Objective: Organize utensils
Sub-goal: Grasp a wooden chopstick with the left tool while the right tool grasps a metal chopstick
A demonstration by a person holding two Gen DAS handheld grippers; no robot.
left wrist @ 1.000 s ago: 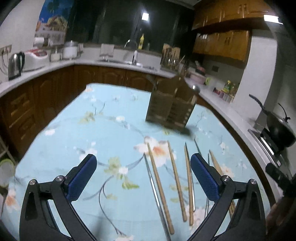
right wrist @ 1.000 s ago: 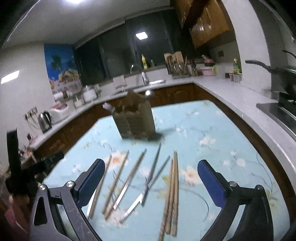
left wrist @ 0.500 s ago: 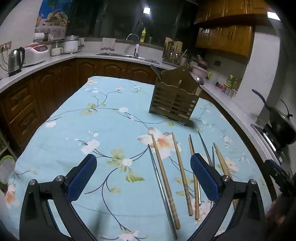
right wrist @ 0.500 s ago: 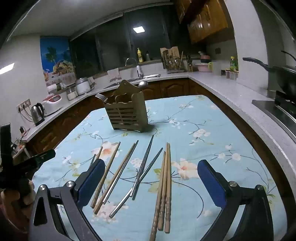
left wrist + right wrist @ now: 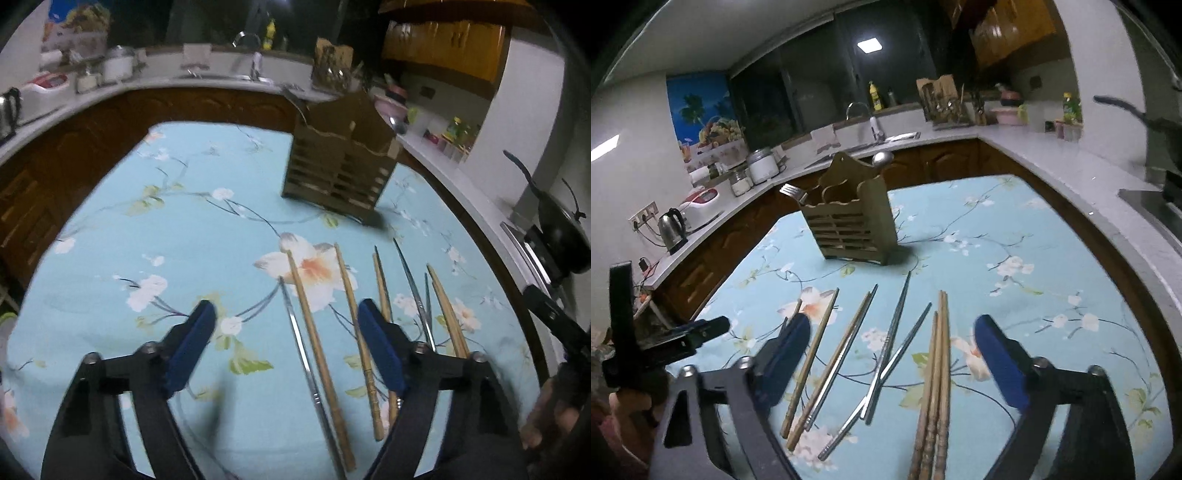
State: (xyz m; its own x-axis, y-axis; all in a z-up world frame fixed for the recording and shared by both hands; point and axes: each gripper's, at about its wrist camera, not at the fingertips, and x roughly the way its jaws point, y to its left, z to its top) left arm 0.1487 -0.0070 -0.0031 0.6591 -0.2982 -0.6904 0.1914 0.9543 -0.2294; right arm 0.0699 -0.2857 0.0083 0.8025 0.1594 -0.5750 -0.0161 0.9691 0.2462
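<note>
Covering the whole table, a pale blue floral tablecloth fills the middle of both wrist views, with a dark wooden counter curving round its far side. On the far part of the cloth stands a slatted wooden utensil holder, upright, with a fork leaning out of its left side and a spoon rising at its right. Nearer than the holder, well apart from it, loose chopsticks lie flat on the cloth in a rough fan. From the right wrist view, three wooden chopsticks lie touching one another at the right of the fan, two metal chopsticks cross each other in the middle, and a wooden and metal pair lies just left of them.

The left gripper hangs over the near part of the cloth; its jaws have just been closing yet stand apart, gripping nothing, with a metal chopstick and a wooden chopstick lying on the cloth between its blue pads. The right gripper likewise has been narrowing but is wide, empty, spanning most of the fan. A hand shows at the left edge of the right wrist view.
</note>
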